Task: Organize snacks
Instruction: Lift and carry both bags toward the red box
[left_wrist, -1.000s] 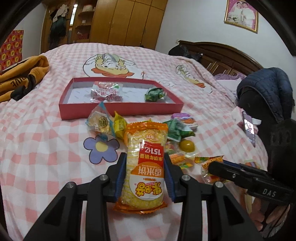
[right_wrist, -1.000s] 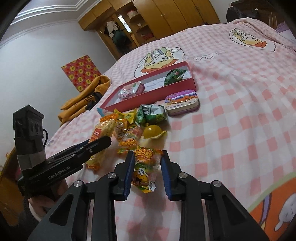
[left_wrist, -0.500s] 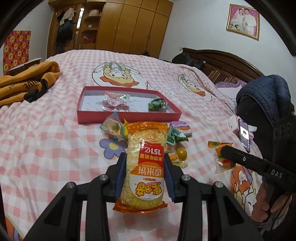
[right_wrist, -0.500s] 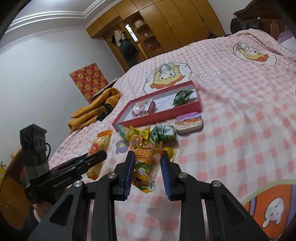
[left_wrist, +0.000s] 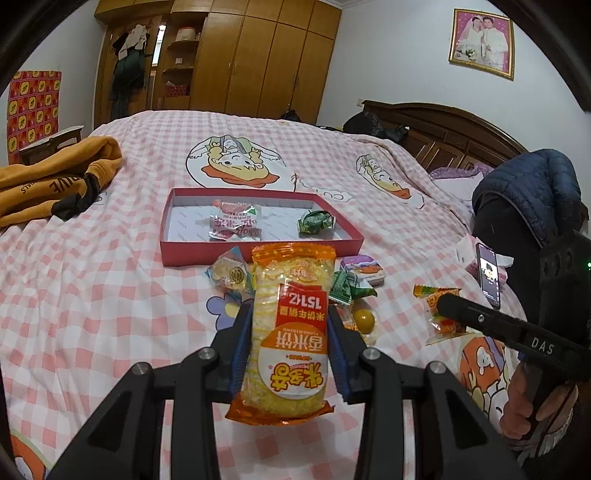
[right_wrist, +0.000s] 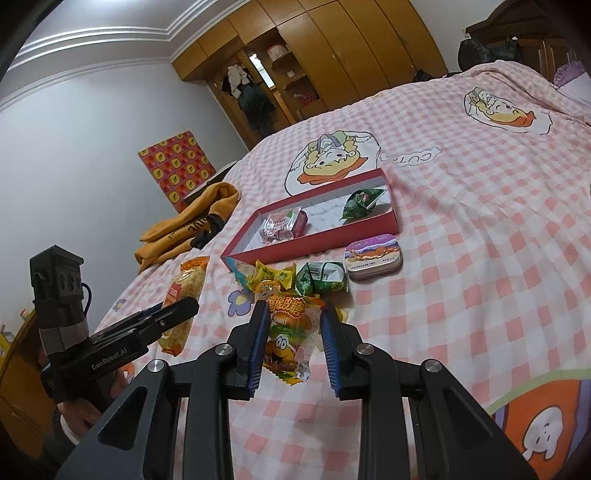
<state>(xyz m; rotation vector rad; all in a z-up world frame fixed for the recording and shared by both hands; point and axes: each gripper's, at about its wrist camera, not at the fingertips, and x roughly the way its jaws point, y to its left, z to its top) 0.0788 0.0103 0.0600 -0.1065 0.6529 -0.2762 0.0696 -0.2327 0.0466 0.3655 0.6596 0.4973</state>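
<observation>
Above the pink checked bed (left_wrist: 92, 295), the left tongs (left_wrist: 290, 347) pinch a long orange rice-cracker bag (left_wrist: 290, 325) and the right tongs (right_wrist: 293, 343) pinch a clear gummy packet (right_wrist: 288, 339), so carry both slowly, held tight, over the flat red box (left_wrist: 258, 249).

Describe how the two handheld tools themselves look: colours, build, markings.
Both are matte black. The left tool and right tool have blue ribbed pads and silver pivot bolts. Seen side-on, the left reads "GenRobot.AI" with a cabled black camera block; the right reads "DAS".

Two grippers (left_wrist: 290, 332), one red tray (left_wrist: 258, 251)
</observation>
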